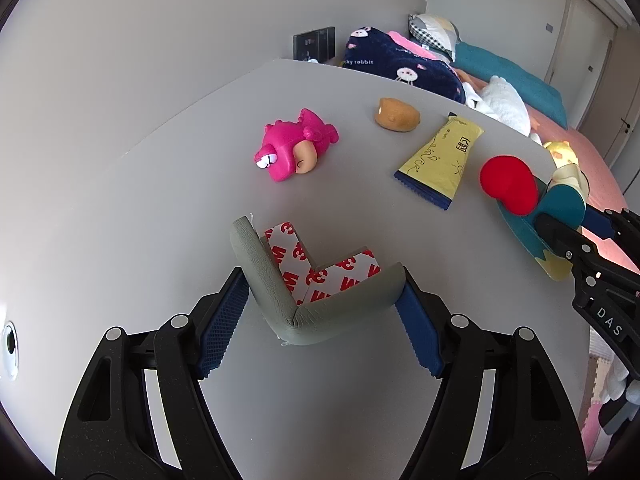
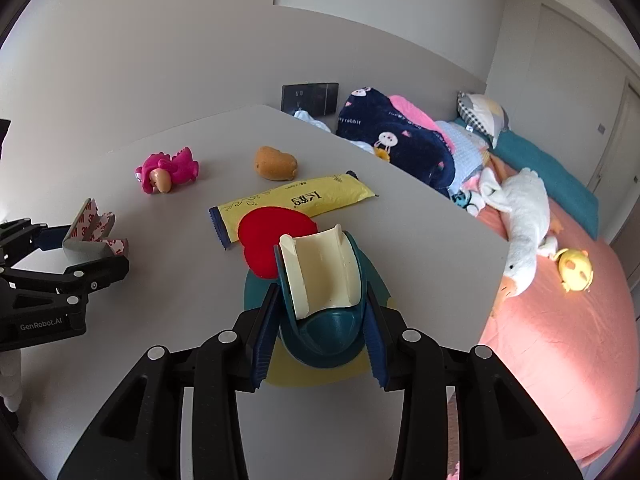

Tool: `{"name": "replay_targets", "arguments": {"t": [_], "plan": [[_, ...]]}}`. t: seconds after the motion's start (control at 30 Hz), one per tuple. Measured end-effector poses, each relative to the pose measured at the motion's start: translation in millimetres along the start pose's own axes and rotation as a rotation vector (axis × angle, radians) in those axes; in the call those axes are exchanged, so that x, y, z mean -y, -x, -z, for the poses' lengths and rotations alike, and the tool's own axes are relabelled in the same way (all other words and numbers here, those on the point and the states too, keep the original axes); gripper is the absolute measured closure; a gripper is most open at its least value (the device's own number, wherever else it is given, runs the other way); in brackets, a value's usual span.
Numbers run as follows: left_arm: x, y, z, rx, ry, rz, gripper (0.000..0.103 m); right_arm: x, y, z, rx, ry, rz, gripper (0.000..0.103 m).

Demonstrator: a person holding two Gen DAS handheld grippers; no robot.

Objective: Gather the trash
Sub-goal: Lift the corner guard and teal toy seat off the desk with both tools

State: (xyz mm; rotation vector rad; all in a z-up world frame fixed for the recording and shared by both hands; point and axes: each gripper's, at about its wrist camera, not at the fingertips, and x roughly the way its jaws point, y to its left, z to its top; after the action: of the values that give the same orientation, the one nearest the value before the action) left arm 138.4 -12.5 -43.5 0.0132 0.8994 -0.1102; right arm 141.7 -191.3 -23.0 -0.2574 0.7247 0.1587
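Closest in the left view, a grey corner guard (image 1: 292, 300) is held between the blue pads (image 1: 224, 320) of the left gripper (image 1: 320, 316). Its sticky side, with red letters on white paper, is turned up and away. The jaws are spread fairly wide, and each pad is pressed against one arm of the bent piece, so the guard is gripped, not loose. In the right view, a teal toy (image 2: 324, 320) with a cream curved part is clamped in the right gripper (image 2: 320, 328); here the jaws are about half open, and the pads sit tight on the toy's two sides. A red round piece (image 2: 272, 236) is joined to it in front. Whether the toy rests on the table (image 1: 120, 208) or is lifted cannot be told. To do this step well, both things should probably be kept squeezed and carried level, since the bent guard could slip out at its corner. No bin is seen in either view, so where they should go cannot be told. Further off on the table lies a yellow wrapper (image 1: 440, 160), which looks like the trash still to be picked up. Past it are a pink toy (image 1: 292, 148) and a brown toy (image 1: 396, 114). Beyond the table edge, a bed (image 2: 560, 320) is seen.
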Motion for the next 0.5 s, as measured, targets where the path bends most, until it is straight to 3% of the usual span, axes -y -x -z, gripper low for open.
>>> {"name": "replay_targets", "arguments": {"t": [0.27,0.5], "plan": [[-1.4,20.1,0.0,0.036,0.019,0.026,0.031,-9.1,25.3,-3.0,0.045,0.088,0.097,0.062],[-2.8,37.9,3.6,0.061,0.032,0.048,0.031,-10.1,47.4,-3.2,0.063,0.086,0.104,0.062]]}}
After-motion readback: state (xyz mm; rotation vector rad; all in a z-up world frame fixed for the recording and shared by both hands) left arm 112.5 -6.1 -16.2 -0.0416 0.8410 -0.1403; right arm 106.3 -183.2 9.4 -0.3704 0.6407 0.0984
